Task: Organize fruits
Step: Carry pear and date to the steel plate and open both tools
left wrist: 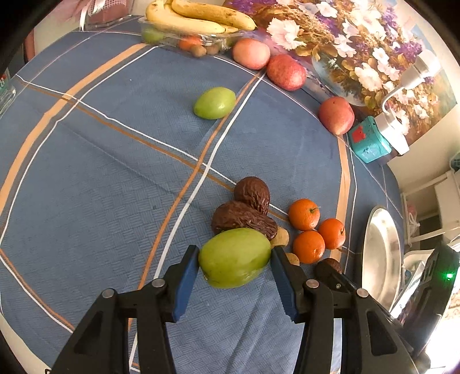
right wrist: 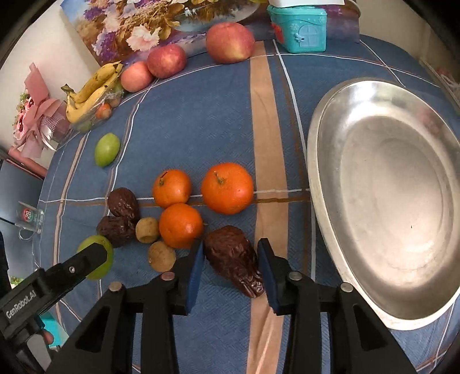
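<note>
My left gripper (left wrist: 234, 259) is shut on a green fruit (left wrist: 234, 257), its blue pads touching both sides; the same fruit shows in the right wrist view (right wrist: 99, 259). My right gripper (right wrist: 231, 259) is shut on a wrinkled brown fruit (right wrist: 233, 259) that lies on the blue cloth. Two more brown fruits (left wrist: 244, 207) lie just beyond the held green fruit. Three oranges (right wrist: 195, 198) sit in a cluster beside two small tan fruits (right wrist: 155, 244). A second green fruit (left wrist: 214, 103) lies alone farther out.
A large oval metal tray (right wrist: 325, 161) stands at the right of the blue checked cloth (left wrist: 100, 187). Three red apples (left wrist: 284, 72), bananas on a clear box (left wrist: 198, 17), a teal toy house (right wrist: 299, 26) and a flower painting line the far edge. A glass (right wrist: 28, 218) stands at left.
</note>
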### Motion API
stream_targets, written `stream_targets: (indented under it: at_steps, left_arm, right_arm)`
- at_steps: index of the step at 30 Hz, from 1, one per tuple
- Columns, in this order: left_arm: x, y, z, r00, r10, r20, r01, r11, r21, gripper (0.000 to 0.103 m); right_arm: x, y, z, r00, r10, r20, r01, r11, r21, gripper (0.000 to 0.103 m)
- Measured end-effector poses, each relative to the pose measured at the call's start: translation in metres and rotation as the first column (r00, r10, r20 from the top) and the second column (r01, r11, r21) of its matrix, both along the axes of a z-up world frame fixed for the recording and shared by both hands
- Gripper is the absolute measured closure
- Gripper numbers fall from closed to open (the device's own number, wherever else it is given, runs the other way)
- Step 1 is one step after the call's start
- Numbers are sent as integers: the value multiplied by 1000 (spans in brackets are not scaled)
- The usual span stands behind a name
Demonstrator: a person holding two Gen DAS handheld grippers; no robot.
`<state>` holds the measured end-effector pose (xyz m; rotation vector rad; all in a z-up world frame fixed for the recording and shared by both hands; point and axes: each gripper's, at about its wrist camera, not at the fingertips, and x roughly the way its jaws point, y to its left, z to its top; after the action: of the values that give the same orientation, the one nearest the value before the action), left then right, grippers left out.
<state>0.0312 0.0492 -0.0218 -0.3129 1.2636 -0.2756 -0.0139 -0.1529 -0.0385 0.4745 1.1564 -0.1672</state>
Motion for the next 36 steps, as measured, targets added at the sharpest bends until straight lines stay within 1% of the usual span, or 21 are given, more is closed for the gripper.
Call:
stream_targets:
  at_steps: [2, 5, 7, 11, 15, 17, 21, 24, 27, 29, 31, 34, 36]
  left_arm:
    - [0, 2, 1, 1000, 4, 3, -4, 1000, -5, 49]
    - [0, 4, 6, 1000, 13, 16, -13, 1000, -12, 49]
    - [0, 4, 11, 1000, 16, 25, -15, 1000, -19, 49]
    - [2, -1, 25, 998, 26, 52, -25, 999, -21, 49]
    - [17, -12, 33, 998, 29, 50, -27, 999, -42, 49]
    - [25, -23, 37, 998, 21, 65, -20, 1000, -20, 49]
    - [43, -45, 39, 997, 8, 71, -7, 1000, -3, 49]
    - [52, -62, 38, 998, -5, 68, 5, 1000, 2, 49]
    - [55, -86, 42, 996, -44, 79, 43, 999, 8, 49]
    - [53, -106, 46, 992, -88, 92, 87, 996, 16, 49]
    - [49, -128, 49, 985, -137, 104, 137, 991, 15, 49]
    - [36, -164, 51, 966, -233, 114, 234, 972, 12, 49]
    - [26, -182, 49, 951, -284, 122, 284, 959, 23, 49]
  right_arm:
    - [-1, 2, 1, 1000, 7, -1, -7, 1000, 0, 64]
    - [-6, 0, 6, 1000, -3, 25, 3, 1000, 30, 65]
    - [-11, -1, 17, 998, -17, 64, 15, 999, 41, 65]
    - [-19, -1, 46, 989, -45, 144, 43, 999, 14, 65]
    - [-16, -3, 64, 984, -72, 165, 72, 997, 7, 65]
    - [-8, -7, 69, 984, -75, 164, 76, 997, -4, 65]
    - [5, -22, 71, 977, -123, 176, 121, 992, 21, 65]
    - [6, -35, 67, 976, -151, 157, 151, 989, 13, 65]
    - [5, -56, 67, 969, -194, 153, 199, 980, -14, 65]
    - [-3, -72, 68, 956, -239, 167, 243, 970, -3, 65]
    - [-14, -86, 69, 944, -283, 166, 290, 957, -14, 65]
    - [-32, -106, 71, 922, -355, 157, 369, 927, -70, 65]
    - [-46, -121, 72, 899, -411, 149, 427, 899, -99, 64]
